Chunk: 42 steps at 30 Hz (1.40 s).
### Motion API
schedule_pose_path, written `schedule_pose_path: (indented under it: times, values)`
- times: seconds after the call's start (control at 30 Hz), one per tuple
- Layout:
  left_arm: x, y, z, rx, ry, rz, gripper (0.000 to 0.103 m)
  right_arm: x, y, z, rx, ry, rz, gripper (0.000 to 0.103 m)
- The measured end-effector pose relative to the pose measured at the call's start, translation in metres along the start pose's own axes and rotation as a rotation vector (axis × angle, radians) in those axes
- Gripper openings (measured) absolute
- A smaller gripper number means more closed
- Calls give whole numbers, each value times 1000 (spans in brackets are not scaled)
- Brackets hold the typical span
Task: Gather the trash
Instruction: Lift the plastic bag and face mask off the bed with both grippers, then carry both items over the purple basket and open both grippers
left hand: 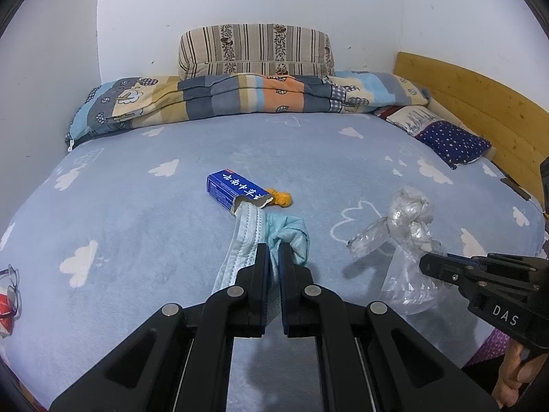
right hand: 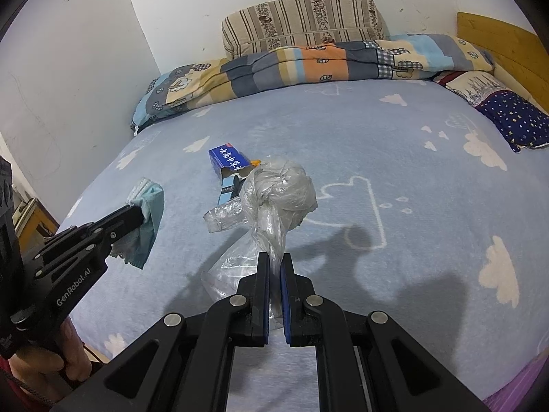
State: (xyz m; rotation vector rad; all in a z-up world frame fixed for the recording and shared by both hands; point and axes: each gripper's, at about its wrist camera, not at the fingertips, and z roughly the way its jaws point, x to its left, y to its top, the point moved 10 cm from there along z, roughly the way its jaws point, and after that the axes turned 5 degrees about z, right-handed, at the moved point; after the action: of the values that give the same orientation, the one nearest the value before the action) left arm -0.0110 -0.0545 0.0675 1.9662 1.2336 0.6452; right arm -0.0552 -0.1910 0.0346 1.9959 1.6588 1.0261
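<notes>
My left gripper (left hand: 273, 249) is shut on a crumpled light-blue face mask (left hand: 290, 237), which hangs from its pads above the bed; the same gripper (right hand: 139, 214) and mask (right hand: 151, 206) show at the left of the right wrist view. My right gripper (right hand: 274, 259) is shut on the twisted neck of a clear knotted plastic bag (right hand: 279, 189), also seen as gripper (left hand: 423, 264) and bag (left hand: 408, 216). A torn blue carton (left hand: 235, 188) (right hand: 228, 158) lies mid-bed with a small orange scrap (left hand: 282, 198) beside it.
The bed has a blue cloud-print sheet (left hand: 137, 206). A folded patchwork quilt (left hand: 240, 98) and a striped cushion (left hand: 255, 49) lie at the far side against the wall. A star-print pillow (left hand: 453, 140) and wooden headboard (left hand: 480, 103) are right. Glasses (left hand: 12, 285) rest at the left edge.
</notes>
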Motion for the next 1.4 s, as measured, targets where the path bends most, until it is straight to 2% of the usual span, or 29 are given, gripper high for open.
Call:
schedule_pose_path:
  times: [0.47,0.8,1.03,1.07,1.17,1.3,1.4]
  values:
    - [0,1,-1,1,0,-5,5,0,1,0,0,-2,1,6]
    - [-2,-2,2,20,-50,-27,5,-3,4,-6,-22,-6,34,6]
    - [-28,-2,-2,31,-161,-28,5,-12,7,-32,-55,26,115,6]
    - [-39,-1,-5,31,-203,-20,5,-15,7,-38,-59,35,136,6]
    - [-63,6,-15,15,-256,17,5,-27,7,-61,-74,62,198,6]
    - [-113,16,-31,7,-371,58,5,-53,5,-104,-121,43,235,6]
    - [-161,20,-42,10,-450,115,5,-88,-3,-142,-168,-23,265,6]
